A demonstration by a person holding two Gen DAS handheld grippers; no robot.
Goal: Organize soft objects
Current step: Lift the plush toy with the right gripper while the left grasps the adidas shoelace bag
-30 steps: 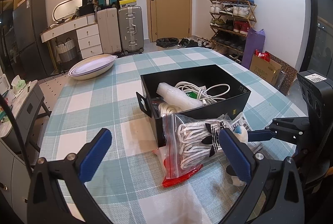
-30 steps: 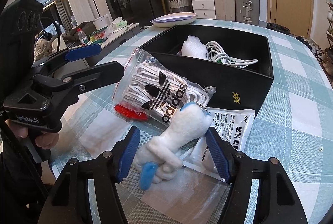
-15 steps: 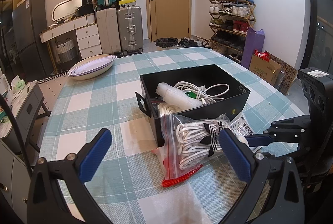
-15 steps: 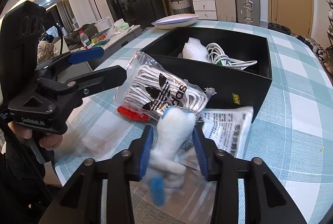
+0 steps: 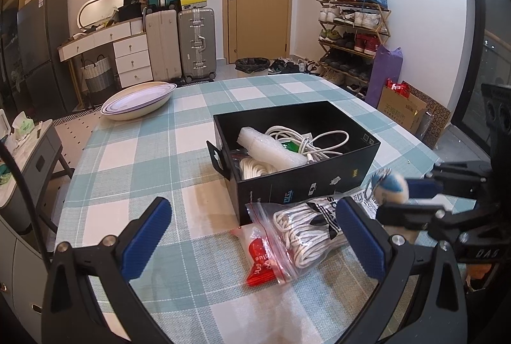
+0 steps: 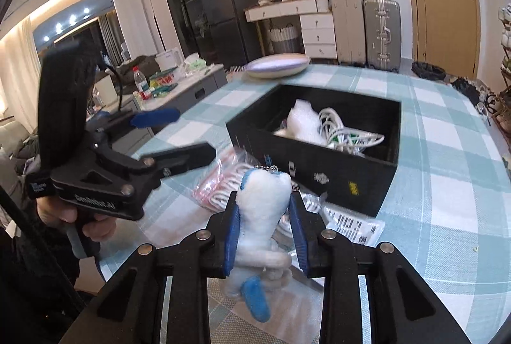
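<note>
right gripper point(image 6: 264, 233): jaws have just been closing and are now clamped on a white plush toy point(image 6: 262, 216) with blue ears. both blue pads are pressed into its body; head and bead chain stick out past the fingertips, one blue foot hangs below. the toy is held clear of the checked tablecloth point(image 6: 447, 152), just in front of the black box point(image 6: 319, 165). in the left wrist view the toy's head point(image 5: 392, 184) is seen pinched between the right gripper's fingers point(image 5: 421, 187) at the right edge, beside the near right corner of the box point(image 5: 297, 184).

left gripper point(image 5: 252, 235): jaws are spread wide, nothing is held, blue pads point(image 5: 145, 237) are well apart above the cloth. a hand point(image 6: 86, 221) is seen on its handle in the right wrist view.

zip bag of white socks point(image 5: 303, 232) with a red label lies flat on the cloth, touching the near wall of the box, partly between the left gripper's fingers but not touched. a flat printed white packet point(image 6: 354, 225) lies by the box front, behind the toy.

box is open, set on the table; white cable coil point(image 5: 306, 139) and a bubble-wrap roll point(image 5: 268, 147) are inside. a shallow bowl point(image 5: 139, 99) sits at the far left of the table, well apart.
</note>
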